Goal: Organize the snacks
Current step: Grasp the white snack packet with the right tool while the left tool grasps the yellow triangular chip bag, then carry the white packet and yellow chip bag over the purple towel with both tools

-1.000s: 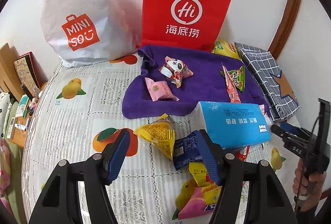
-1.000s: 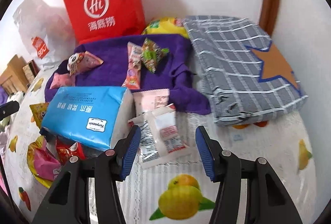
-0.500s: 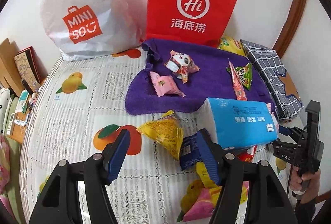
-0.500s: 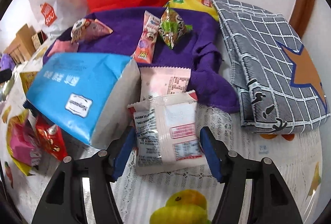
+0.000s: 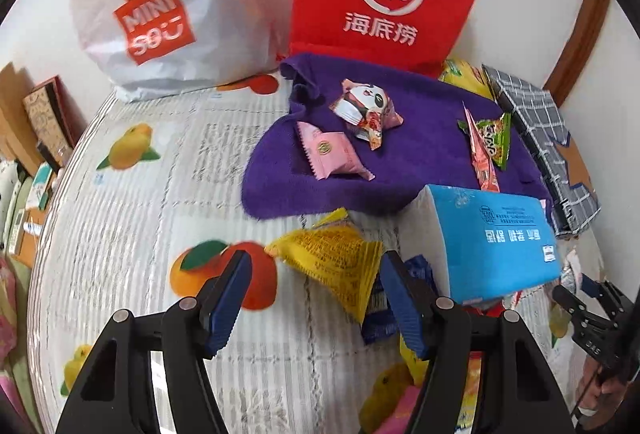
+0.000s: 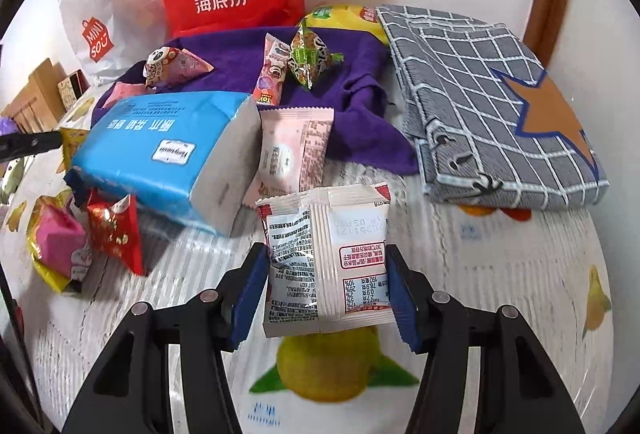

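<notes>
Right now your right gripper (image 6: 326, 292) is closing around the white sachet (image 6: 326, 262), which lies on the fruit-print tablecloth (image 6: 500, 274) with both pads at its edges, while your left gripper (image 5: 314, 300) hangs half-open, gripping nothing, just short of the yellow triangular snack (image 5: 334, 258). Four snacks already sit on the purple towel (image 5: 420, 153) (pink pack, panda pouch, green pouch, long stick), but plenty stay scattered around the blue tissue pack (image 5: 496, 234). Whether either shopping bag holds anything, I can't tell.
</notes>
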Action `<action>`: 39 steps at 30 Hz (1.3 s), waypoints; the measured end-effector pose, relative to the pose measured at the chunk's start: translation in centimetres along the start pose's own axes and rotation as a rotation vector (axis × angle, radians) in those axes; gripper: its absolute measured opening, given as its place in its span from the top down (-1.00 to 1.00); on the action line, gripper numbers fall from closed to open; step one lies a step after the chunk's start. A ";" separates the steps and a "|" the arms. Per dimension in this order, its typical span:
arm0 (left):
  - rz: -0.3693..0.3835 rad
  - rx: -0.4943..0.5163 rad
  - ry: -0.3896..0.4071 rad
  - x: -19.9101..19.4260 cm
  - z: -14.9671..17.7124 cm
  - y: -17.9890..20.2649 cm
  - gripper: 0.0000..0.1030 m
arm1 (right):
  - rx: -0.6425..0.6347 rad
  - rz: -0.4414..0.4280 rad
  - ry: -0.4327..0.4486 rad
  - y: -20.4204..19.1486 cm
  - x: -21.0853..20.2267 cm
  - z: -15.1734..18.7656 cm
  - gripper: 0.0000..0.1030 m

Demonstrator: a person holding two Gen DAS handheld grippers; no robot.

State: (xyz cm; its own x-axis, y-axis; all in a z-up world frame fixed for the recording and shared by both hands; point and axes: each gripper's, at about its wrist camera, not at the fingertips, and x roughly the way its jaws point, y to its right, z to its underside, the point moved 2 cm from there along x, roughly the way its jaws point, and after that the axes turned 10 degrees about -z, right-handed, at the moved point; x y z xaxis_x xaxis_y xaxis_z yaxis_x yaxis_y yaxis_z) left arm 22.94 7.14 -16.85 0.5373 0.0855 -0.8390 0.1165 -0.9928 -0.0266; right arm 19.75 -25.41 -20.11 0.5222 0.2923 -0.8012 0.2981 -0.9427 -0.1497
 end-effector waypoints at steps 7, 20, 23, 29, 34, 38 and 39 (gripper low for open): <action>-0.045 0.042 -0.046 2.9 -0.6 1.5 -0.27 | 0.003 -0.008 -0.004 -0.4 -0.1 0.6 -0.11; -0.018 0.002 -0.025 1.2 -0.6 -0.1 0.19 | 0.002 0.001 0.010 -1.3 -0.7 0.0 -0.11; -0.003 -0.008 0.000 -0.7 -0.3 -0.9 0.19 | -0.001 0.005 0.028 -1.8 -1.5 -0.4 -0.11; 0.052 0.005 0.028 -4.0 1.1 -1.0 0.19 | 0.005 0.006 0.060 -3.1 -3.1 -1.0 -0.11; 0.088 0.023 0.053 -6.2 2.2 0.0 0.19 | 0.003 -0.001 0.086 -4.7 -4.5 -1.9 -0.11; 0.120 0.045 0.067 -7.6 2.2 1.4 0.19 | 0.012 -0.006 0.108 -5.5 -5.3 -3.3 -0.11; 0.124 0.050 0.072 -7.8 2.2 1.8 0.19 | 0.012 -0.010 0.114 -5.7 -5.5 -3.8 -0.11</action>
State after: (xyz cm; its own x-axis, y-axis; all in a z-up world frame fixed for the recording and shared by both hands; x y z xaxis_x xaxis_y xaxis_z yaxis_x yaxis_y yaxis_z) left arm 17.13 4.54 -11.50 0.6036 -0.0340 -0.7966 0.0052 -0.9989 0.0465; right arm 18.20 -21.08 -12.69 0.6072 0.3172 -0.7285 0.2943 -0.9414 -0.1645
